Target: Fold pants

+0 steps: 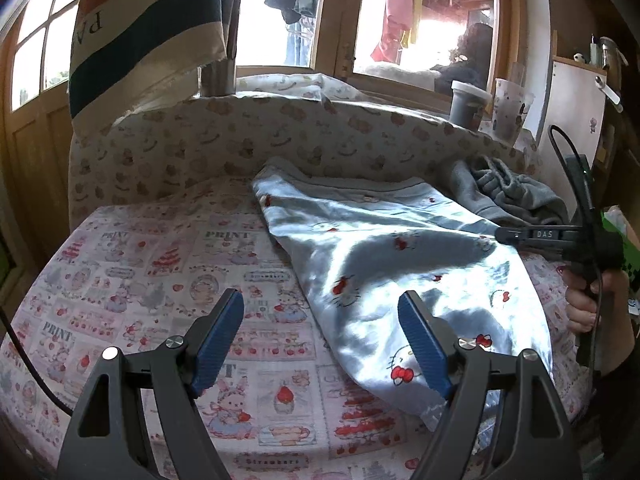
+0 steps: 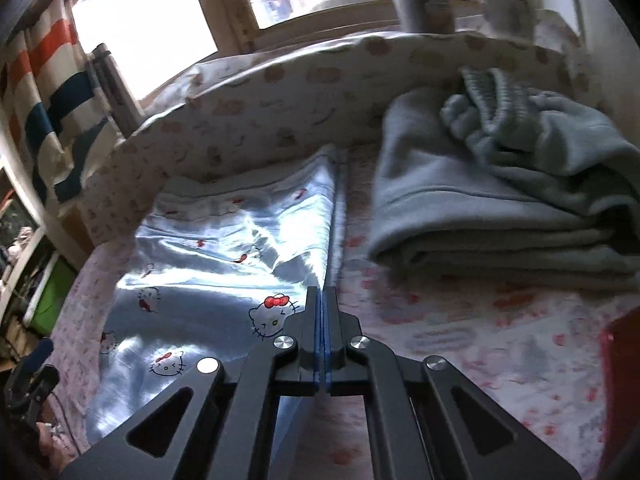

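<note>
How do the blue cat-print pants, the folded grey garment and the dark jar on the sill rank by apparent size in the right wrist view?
Largest to smallest:
1. blue cat-print pants
2. folded grey garment, close to the pants in apparent size, so unsure
3. dark jar, farthest away

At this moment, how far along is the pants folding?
Done: grey fleece garment lies folded aside. In hand: the right gripper is shut on the right edge of the shiny light-blue cat-print pants, which look folded lengthwise. Left: cross folds; the left gripper hovers open.
</note>
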Available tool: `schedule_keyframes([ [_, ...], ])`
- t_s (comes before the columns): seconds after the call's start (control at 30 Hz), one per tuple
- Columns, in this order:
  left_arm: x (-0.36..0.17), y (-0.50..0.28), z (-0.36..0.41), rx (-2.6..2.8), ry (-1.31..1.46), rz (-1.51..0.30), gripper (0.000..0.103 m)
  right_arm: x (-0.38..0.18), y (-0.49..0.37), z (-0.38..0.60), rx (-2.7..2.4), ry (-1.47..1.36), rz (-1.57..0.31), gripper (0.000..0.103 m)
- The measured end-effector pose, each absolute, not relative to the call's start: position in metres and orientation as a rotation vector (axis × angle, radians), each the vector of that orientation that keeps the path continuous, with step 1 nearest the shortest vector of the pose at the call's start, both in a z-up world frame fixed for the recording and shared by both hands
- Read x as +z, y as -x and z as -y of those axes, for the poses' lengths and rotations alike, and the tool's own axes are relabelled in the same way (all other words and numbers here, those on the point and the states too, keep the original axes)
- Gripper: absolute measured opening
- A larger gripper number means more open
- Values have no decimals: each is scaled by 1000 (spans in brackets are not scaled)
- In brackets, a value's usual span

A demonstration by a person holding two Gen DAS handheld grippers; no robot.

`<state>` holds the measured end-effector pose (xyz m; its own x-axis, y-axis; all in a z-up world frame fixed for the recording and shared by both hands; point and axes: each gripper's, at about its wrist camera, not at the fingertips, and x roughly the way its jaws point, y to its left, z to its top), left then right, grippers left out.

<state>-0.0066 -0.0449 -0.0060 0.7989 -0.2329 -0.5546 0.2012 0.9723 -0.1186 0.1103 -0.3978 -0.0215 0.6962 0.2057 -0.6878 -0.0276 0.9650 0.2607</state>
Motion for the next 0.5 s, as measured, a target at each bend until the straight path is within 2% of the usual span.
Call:
schedule_keyframes([
  [0.27,-16,5,59,-218,-5,-643,78,-50,-118,403,170,-265,-873,1],
  [0.4,-12,-1,61,-219,-43,-651,78,-43,-120,406,161,-272,-858,4],
  [0.5,10,-16,61,-242,-62,-616,78,-25,-126,407,155,-243,-834,7],
])
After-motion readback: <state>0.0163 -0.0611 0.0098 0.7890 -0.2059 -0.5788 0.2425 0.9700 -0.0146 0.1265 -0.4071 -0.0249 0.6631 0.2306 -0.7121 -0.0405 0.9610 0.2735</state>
